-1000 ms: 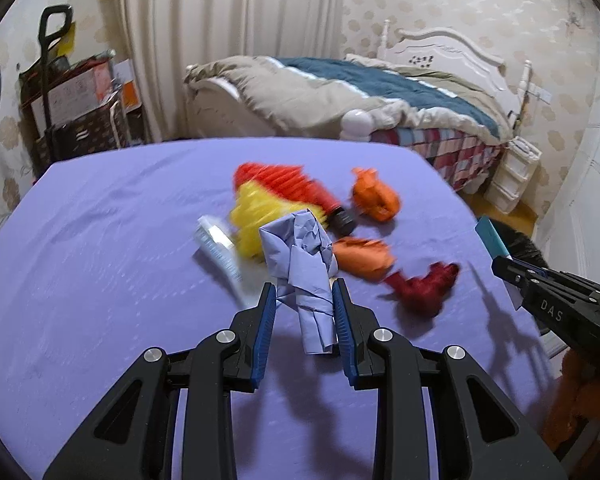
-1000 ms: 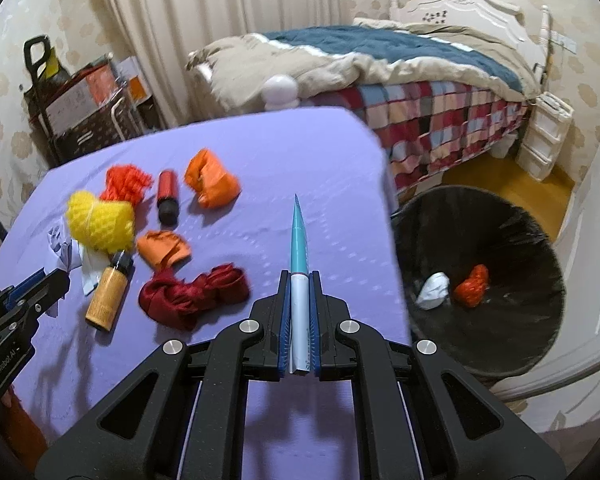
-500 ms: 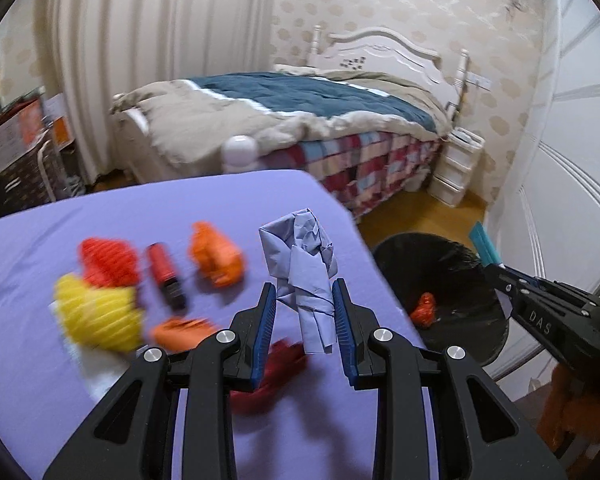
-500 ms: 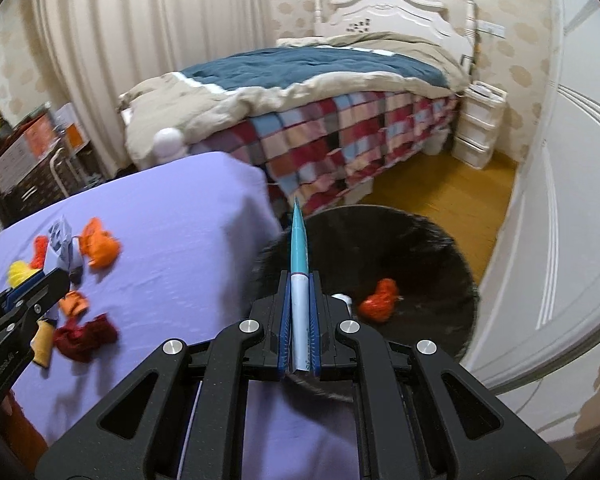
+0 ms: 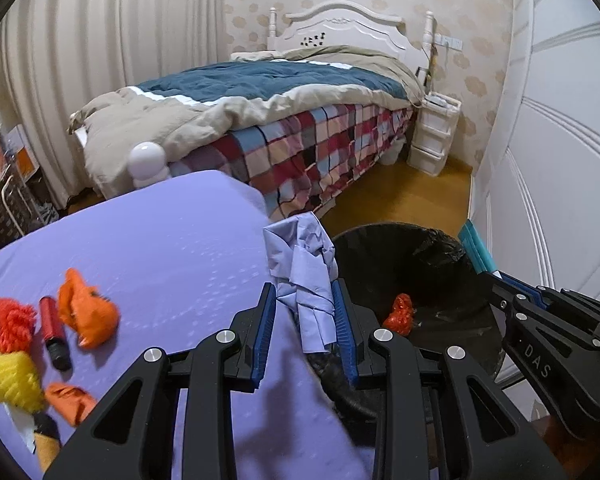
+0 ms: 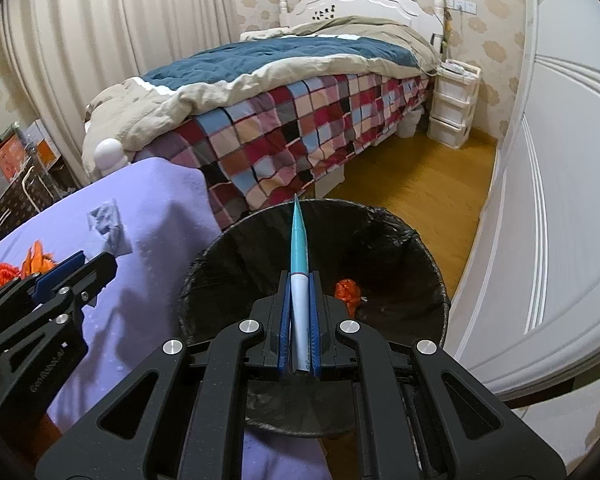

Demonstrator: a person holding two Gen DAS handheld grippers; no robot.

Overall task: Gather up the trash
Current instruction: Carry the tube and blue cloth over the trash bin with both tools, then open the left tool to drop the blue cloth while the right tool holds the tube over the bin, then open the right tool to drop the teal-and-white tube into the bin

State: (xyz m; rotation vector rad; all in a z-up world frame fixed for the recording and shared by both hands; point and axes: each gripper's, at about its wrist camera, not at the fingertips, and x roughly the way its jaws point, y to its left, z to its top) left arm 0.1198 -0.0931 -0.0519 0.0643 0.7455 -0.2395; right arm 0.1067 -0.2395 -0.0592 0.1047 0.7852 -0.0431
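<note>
Trash is split between three places: loose pieces on the purple tabletop [image 5: 172,248] at the left, two pieces held in the grippers, and a crumpled orange-red piece [image 5: 398,314] already lying in the black bin [image 6: 428,256] on the floor at the right.

Largest risk — the bin sits close against the tabletop edge, and the left gripper [image 5: 304,320] hangs over that edge, not clearly over the bin mouth. Letting go here could, I judge, drop its pale blue crumpled paper [image 5: 304,276] onto the tabletop or the floor between.

Its jaws stand partly open, wide as the wad, which is lodged between the blue pads; the hold looks light, so the paper could slip out early.

Smaller risk — the right gripper [image 6: 300,320] sits above the bin. Its jaws are nearly closed, pinching a flat teal and white wrapper [image 6: 299,248] edge-on. So thin a piece may cling to a pad or flutter sideways past the rim.
</note>
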